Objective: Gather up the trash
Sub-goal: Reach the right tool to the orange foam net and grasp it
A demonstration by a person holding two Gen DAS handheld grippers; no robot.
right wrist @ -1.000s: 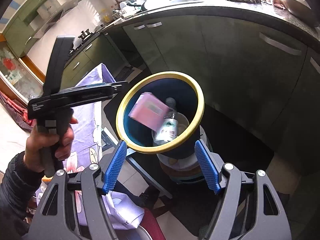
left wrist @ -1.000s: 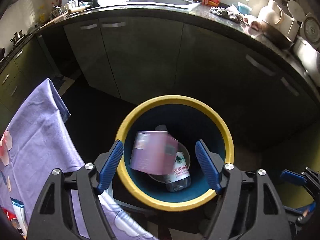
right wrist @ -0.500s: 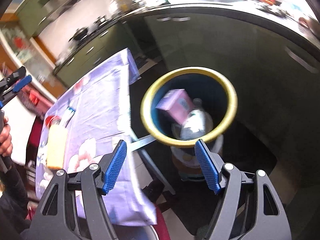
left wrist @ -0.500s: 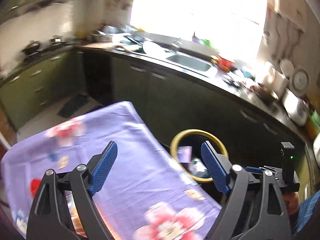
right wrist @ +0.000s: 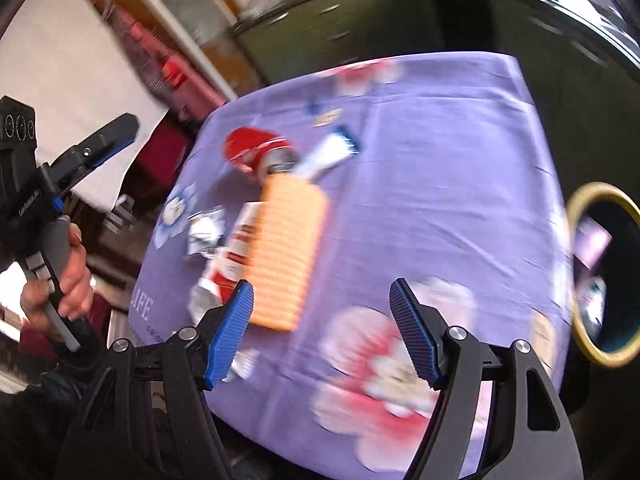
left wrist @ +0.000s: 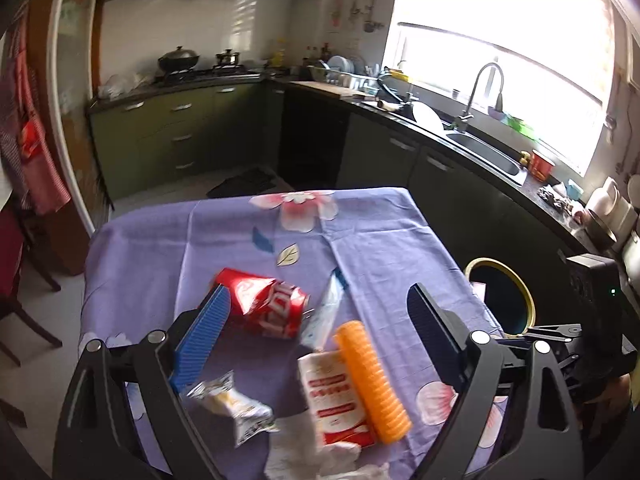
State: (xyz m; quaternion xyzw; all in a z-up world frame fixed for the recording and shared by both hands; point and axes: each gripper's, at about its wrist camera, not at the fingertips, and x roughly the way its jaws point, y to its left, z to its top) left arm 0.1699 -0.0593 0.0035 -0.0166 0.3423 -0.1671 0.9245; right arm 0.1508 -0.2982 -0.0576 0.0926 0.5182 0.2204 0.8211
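The tabletop (left wrist: 400, 240) wears a purple flowered cloth and carries all the loose trash, bunched toward its near end. The bin (right wrist: 576, 208), dark inside with a yellow rim, stands off the tabletop's right edge, below its level. In the right wrist view it holds a pale pink box (right wrist: 594, 244) near the rim and a clear bottle (right wrist: 592, 300) lower down; both are blurred. The left wrist view shows only the bin's rim and a sliver of the box.

On the cloth, the orange ribbed cup (left wrist: 372, 380) lies on its side, touching a white pack (left wrist: 334, 396) with red labels. Just beyond them lies a crushed red can (left wrist: 264, 304), with a white and blue wrapper (left wrist: 326, 312) beside it. A crumpled silver packet (left wrist: 232, 400) lies to the left, and white tissue (left wrist: 316, 456) sits at the near edge.

The left claw (left wrist: 316, 328) hangs over the trash, its jaws opening wide with nothing gripped; the can and wrapper show between them. A hand (right wrist: 66, 280) holds it. The right claw (right wrist: 324, 336) hangs over the cloth's near edge, its 2 jaws well apart and empty, the cup just beyond the left one.
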